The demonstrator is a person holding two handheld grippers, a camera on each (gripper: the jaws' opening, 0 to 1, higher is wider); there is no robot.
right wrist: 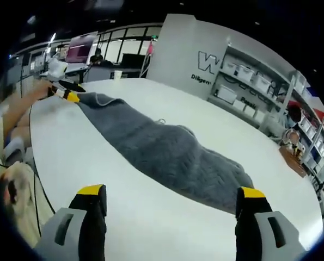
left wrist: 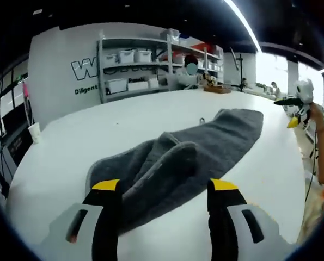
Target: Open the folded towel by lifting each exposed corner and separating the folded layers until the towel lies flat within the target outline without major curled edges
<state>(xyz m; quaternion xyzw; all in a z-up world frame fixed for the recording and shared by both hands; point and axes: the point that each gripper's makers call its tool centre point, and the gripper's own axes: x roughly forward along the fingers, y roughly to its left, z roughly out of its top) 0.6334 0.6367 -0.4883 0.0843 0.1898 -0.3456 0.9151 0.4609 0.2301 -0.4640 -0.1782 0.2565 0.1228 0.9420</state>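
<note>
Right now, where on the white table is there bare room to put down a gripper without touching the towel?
The white table is bare between the grey towel and the right gripper, and on the towel's far side toward the shelves. In the left gripper view, free surface lies left of the towel up to the paper cup. It is crowded at the left gripper, close over the towel.

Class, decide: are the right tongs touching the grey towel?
Apart. The left gripper view shows bare table between the right tongs and the towel.
</note>
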